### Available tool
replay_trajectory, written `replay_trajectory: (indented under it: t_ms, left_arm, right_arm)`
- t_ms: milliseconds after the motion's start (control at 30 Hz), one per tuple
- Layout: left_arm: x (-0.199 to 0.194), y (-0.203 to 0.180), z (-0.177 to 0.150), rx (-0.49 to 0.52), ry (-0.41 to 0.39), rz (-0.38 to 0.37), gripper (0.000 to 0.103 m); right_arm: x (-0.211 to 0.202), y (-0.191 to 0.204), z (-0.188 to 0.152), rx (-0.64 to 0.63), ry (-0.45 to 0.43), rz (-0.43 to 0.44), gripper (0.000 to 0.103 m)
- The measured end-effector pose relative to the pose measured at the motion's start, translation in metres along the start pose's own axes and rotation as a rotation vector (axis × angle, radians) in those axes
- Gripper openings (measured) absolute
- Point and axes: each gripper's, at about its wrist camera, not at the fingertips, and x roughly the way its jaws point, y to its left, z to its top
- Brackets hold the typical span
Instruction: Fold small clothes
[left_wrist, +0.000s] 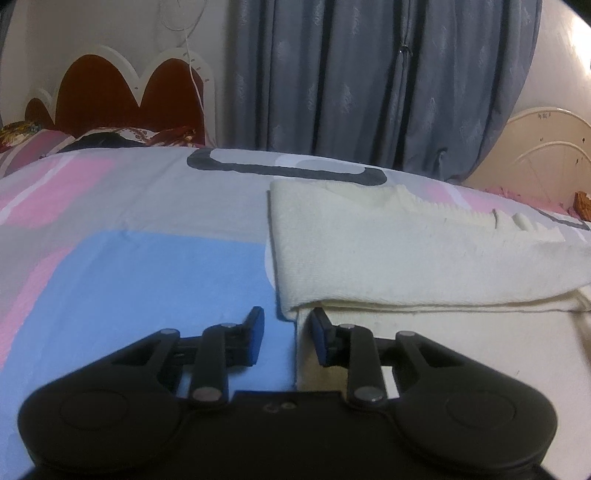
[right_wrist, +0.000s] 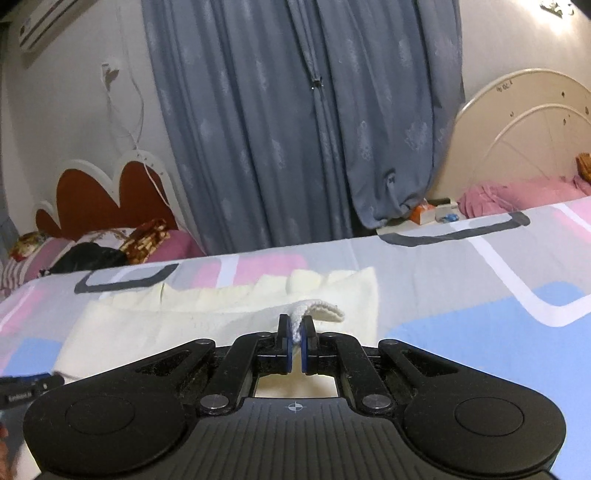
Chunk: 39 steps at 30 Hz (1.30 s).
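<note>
A cream knitted garment lies folded over on the patterned bedsheet, its upper layer doubled onto a lower one. My left gripper stands open at the garment's near left corner. Its right finger rests over the lower layer, its left finger over the blue patch of sheet, and the cloth's edge runs between them without being pinched. In the right wrist view the garment spreads ahead and to the left. My right gripper is shut on a raised fold of its knit edge, which loops out past the fingertips.
Grey curtains hang behind the bed. A red and white scalloped headboard with pillows is at the far left, a cream headboard at the right. Small items sit on a ledge. A black device edge shows at lower left.
</note>
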Motion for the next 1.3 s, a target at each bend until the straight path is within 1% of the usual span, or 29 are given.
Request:
replay_trajectory:
  t_ms: [100, 167, 200, 233, 267, 300, 333, 367, 400, 467, 533, 567, 600, 667, 700, 767, 800, 867, 933, 1000, 1033, 1100, 1133, 1167, 1200, 1233, 1267, 1300]
  left_arm:
    - [0.0, -0.002, 0.0, 0.017, 0.005, 0.003, 0.028]
    - [-0.003, 0.0, 0.002, 0.025, 0.008, 0.007, 0.031]
    - [-0.008, 0.002, 0.003, 0.02, -0.004, 0.01, 0.032]
    - [-0.015, 0.005, 0.003, 0.013, -0.033, 0.011, 0.033]
    - [-0.022, 0.006, 0.004, 0.004, -0.066, 0.004, 0.036]
    - [-0.027, 0.004, 0.008, -0.003, -0.087, -0.016, 0.036]
    - [-0.028, -0.003, 0.012, 0.002, -0.095, -0.035, 0.036]
    - [-0.026, -0.013, 0.016, 0.02, -0.101, -0.057, 0.036]
    - [-0.021, -0.026, 0.02, 0.047, -0.098, -0.078, 0.037]
    - [-0.008, -0.047, 0.023, 0.092, -0.068, -0.102, 0.039]
    - [0.007, -0.059, 0.02, 0.12, -0.038, -0.1, 0.041]
    - [0.013, -0.056, 0.017, 0.126, -0.017, -0.099, 0.041]
    - [0.013, -0.049, 0.014, 0.12, -0.022, -0.116, 0.042]
    - [0.008, -0.035, 0.011, 0.102, -0.024, -0.138, 0.041]
    - [0.004, -0.032, 0.013, 0.102, -0.038, -0.136, 0.039]
    - [0.004, -0.034, 0.021, 0.092, -0.08, -0.123, 0.041]
    - [0.008, -0.037, 0.028, 0.09, -0.089, -0.131, 0.042]
    - [0.02, -0.049, 0.045, 0.105, -0.088, -0.127, 0.045]
    - [0.038, -0.059, 0.062, 0.125, -0.083, -0.13, 0.046]
    - [0.058, -0.063, 0.075, 0.141, -0.071, -0.118, 0.048]
    - [0.068, -0.06, 0.078, 0.133, -0.057, -0.114, 0.048]
    - [0.091, -0.045, 0.082, 0.084, -0.004, -0.095, 0.052]
    - [0.099, -0.033, 0.081, 0.043, -0.006, -0.088, 0.052]
    - [0.102, -0.018, 0.079, -0.011, -0.024, -0.11, 0.052]
    - [0.101, -0.011, 0.078, -0.029, -0.027, -0.129, 0.052]
    - [0.099, -0.009, 0.078, -0.015, -0.028, -0.124, 0.052]
    - [0.096, -0.008, 0.076, 0.013, -0.035, -0.099, 0.052]
    - [0.094, -0.007, 0.075, 0.018, -0.035, -0.086, 0.051]
  right_arm:
    - [0.022, -0.006, -0.008, 0.005, 0.067, -0.028, 0.003]
    - [0.032, -0.012, -0.019, -0.001, 0.109, -0.06, 0.004]
    - [0.034, -0.015, -0.022, 0.012, 0.124, -0.068, 0.004]
    - [0.03, -0.018, -0.024, 0.03, 0.123, -0.075, 0.004]
    - [0.021, -0.018, -0.023, 0.037, 0.097, -0.095, 0.004]
    - [0.009, -0.017, -0.021, 0.037, 0.047, -0.105, 0.004]
    - [0.002, -0.015, -0.018, 0.045, 0.01, -0.09, 0.004]
    - [0.001, -0.009, -0.015, 0.056, -0.004, -0.054, 0.004]
    - [0.004, 0.001, -0.013, 0.047, 0.004, -0.022, 0.004]
    - [0.02, 0.027, -0.011, -0.016, 0.046, 0.011, 0.004]
    - [0.036, 0.045, -0.018, -0.057, 0.087, 0.032, 0.004]
    - [0.045, 0.047, -0.024, -0.062, 0.127, 0.01, 0.004]
    - [0.051, 0.044, -0.031, -0.056, 0.169, -0.021, 0.004]
    - [0.041, 0.033, -0.035, -0.035, 0.16, -0.016, 0.004]
    - [0.035, 0.03, -0.035, -0.039, 0.159, -0.021, 0.004]
    - [0.025, 0.027, -0.029, -0.024, 0.093, -0.015, 0.004]
    - [0.027, 0.026, -0.024, -0.011, 0.073, -0.003, 0.004]
    - [0.043, 0.035, -0.011, 0.004, 0.059, 0.01, 0.004]
    - [0.065, 0.047, -0.001, 0.007, 0.063, 0.036, 0.004]
    - [0.086, 0.063, 0.005, -0.009, 0.064, 0.066, 0.004]
    - [0.094, 0.072, 0.007, -0.018, 0.07, 0.09, 0.004]
    - [0.114, 0.085, 0.007, -0.024, 0.094, 0.139, 0.004]
    - [0.123, 0.089, 0.004, -0.022, 0.113, 0.162, 0.004]
    - [0.129, 0.09, 0.0, -0.032, 0.117, 0.167, 0.004]
    - [0.133, 0.087, -0.001, -0.048, 0.105, 0.163, 0.004]
    - [0.131, 0.082, -0.002, -0.048, 0.093, 0.141, 0.003]
    - [0.126, 0.074, -0.002, -0.047, 0.078, 0.091, 0.003]
    - [0.122, 0.067, -0.003, -0.05, 0.06, 0.032, 0.003]
